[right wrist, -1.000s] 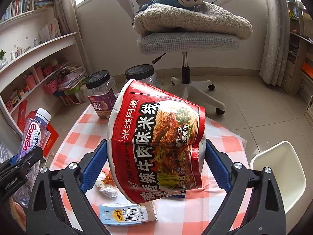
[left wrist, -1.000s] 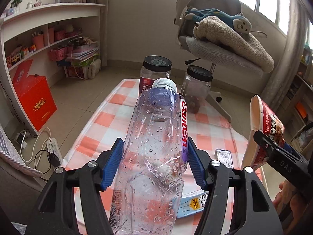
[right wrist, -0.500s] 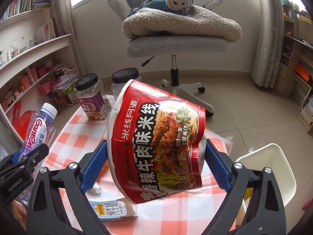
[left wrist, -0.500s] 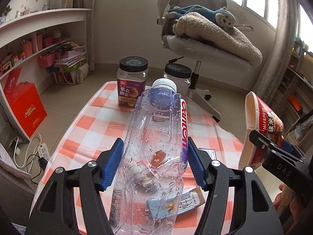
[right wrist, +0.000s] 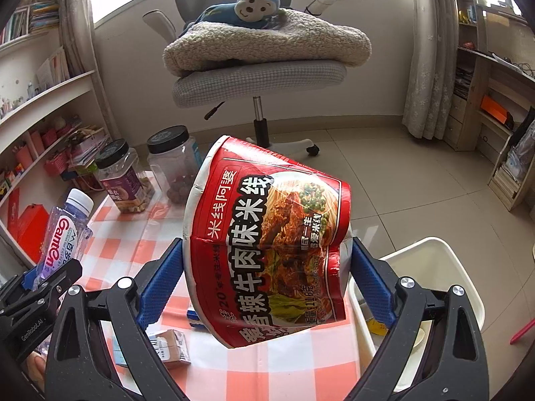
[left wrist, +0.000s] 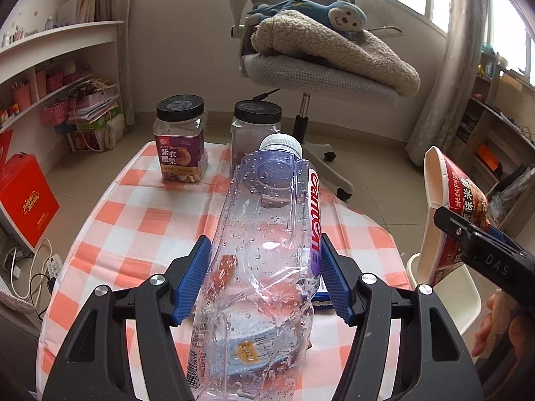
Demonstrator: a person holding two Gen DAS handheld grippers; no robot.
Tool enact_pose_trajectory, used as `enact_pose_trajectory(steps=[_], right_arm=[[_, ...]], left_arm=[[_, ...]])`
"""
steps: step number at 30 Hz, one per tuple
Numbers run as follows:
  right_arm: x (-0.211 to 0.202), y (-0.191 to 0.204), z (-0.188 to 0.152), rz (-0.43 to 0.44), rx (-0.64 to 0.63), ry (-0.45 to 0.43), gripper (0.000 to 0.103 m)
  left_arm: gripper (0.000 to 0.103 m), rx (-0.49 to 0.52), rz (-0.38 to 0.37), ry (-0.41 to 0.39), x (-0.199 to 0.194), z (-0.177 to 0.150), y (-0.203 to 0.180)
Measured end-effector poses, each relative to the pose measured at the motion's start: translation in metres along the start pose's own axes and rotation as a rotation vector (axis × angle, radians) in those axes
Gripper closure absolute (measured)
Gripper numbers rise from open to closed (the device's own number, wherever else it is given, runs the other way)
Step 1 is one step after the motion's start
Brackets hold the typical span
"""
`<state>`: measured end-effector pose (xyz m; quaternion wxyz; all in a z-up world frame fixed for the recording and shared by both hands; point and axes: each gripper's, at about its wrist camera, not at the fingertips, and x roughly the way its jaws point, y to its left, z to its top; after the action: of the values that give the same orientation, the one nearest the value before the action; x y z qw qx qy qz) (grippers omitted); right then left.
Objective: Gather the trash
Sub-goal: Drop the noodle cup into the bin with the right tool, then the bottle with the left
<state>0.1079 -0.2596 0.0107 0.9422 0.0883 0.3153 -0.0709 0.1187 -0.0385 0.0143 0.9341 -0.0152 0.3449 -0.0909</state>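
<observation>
My left gripper (left wrist: 264,279) is shut on a crumpled clear plastic bottle (left wrist: 267,234) with a white cap, held above the checked table (left wrist: 140,227). My right gripper (right wrist: 267,277) is shut on a red instant noodle cup (right wrist: 271,247), tilted on its side over the table's right edge. In the left wrist view the noodle cup (left wrist: 448,207) and right gripper show at the far right. The bottle (right wrist: 63,234) appears at the left in the right wrist view. A white bin (right wrist: 444,277) stands on the floor just right of the table, with scraps inside.
Two black-lidded jars (left wrist: 180,140) (left wrist: 255,133) stand at the table's far edge. A small carton (right wrist: 170,351) and a blue packet lie near the front. An office chair (left wrist: 317,77) with a blanket and plush monkey stands beyond. Shelves (left wrist: 50,77) line the left wall.
Both grippers have swung to the right with their loads. The white bin has come closer under the right gripper, and the jars and chair have slid leftward in both views.
</observation>
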Motion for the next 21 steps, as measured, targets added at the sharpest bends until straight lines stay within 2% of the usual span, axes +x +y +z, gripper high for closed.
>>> enact_pose_trajectory(steps=[21], right_arm=[[-0.024, -0.127, 0.010, -0.163, 0.162, -0.015, 0.012]], left_arm=[[0.040, 0.119, -0.067, 0.032, 0.014, -0.020, -0.065]])
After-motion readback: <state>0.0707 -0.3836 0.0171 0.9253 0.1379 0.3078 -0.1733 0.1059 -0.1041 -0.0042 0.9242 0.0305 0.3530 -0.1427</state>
